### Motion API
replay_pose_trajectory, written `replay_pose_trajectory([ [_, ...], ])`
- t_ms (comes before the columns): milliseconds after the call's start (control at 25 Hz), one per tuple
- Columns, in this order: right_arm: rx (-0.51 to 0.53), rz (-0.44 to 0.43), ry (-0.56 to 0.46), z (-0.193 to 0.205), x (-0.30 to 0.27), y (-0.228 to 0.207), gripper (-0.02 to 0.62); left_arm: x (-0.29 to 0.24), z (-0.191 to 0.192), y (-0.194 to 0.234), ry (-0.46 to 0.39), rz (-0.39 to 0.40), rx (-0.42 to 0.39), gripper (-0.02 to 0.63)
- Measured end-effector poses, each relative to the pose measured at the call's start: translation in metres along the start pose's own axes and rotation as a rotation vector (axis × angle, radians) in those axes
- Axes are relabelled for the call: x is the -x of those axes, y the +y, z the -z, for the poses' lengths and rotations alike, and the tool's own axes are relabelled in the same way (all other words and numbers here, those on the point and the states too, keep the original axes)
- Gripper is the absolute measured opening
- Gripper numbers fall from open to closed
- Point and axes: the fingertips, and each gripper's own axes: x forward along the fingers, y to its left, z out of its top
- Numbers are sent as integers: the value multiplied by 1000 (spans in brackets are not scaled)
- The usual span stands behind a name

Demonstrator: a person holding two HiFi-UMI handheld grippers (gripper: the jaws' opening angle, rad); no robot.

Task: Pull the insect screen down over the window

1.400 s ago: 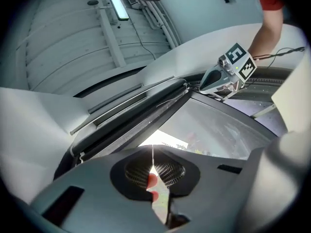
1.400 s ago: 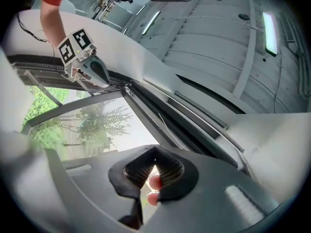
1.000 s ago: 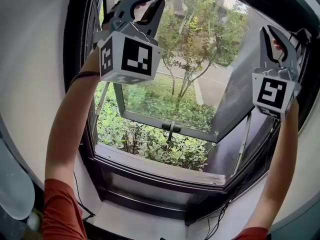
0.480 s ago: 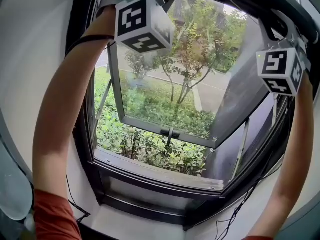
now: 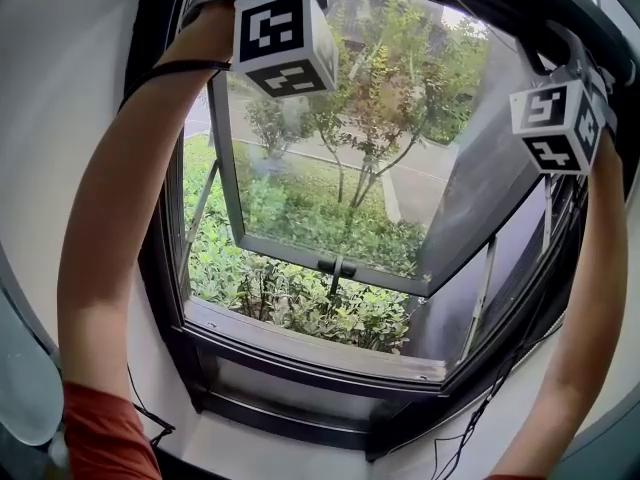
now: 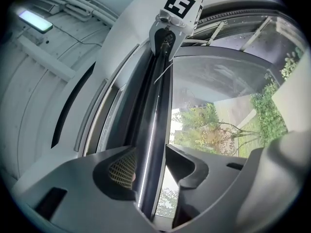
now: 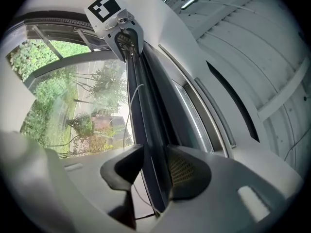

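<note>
Insect screen: not yet drawn. Its dark pull bar (image 6: 156, 106) lies along the top of the window frame (image 5: 160, 268), overhead, and the opening below is uncovered.
Left gripper (image 6: 149, 165): raised to the bar. Its jaws have just been opening and now stand wide, with the bar between them and no pad pressing that I can see.
Right gripper (image 7: 154, 171): further along the same bar. Its jaws have also just been opening and sit astride it without squeezing.
Handling: I would judge the bar stiff, light and smooth (painted metal, so likely slick), and the mesh behind it flimsy.
Where to hold: the bar itself, one gripper towards each end, pulled evenly so it does not skew in its tracks.
Cord (image 7: 130, 98): thin, dangling beside the bar, best kept out of the jaws.
</note>
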Motion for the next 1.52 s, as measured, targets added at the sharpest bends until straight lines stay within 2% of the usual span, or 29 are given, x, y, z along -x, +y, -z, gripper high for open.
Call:
replay_pose_trajectory([
  [320,-25,-1,-13,-6,0,-5,158,0,-3,7,-33,-44,23,175],
  [400,-28,0,-18,-4,0,-4,158,-4,-5,7,-22,-30,30,175],
  [600,-11,-5,-24,-4,0,-3,158,-13,-5,2,48,23,-50,178],
  [760,28,-17,-20,-6,1,0,158,-12,-3,0,60,-11,-113,178],
  [960,71,-45,-7,-5,3,9,158,-5,-2,-4,48,-13,-122,173],
  [1520,54,-102,-24,0,33,42,158,29,-2,-31,16,49,-100,169],
])
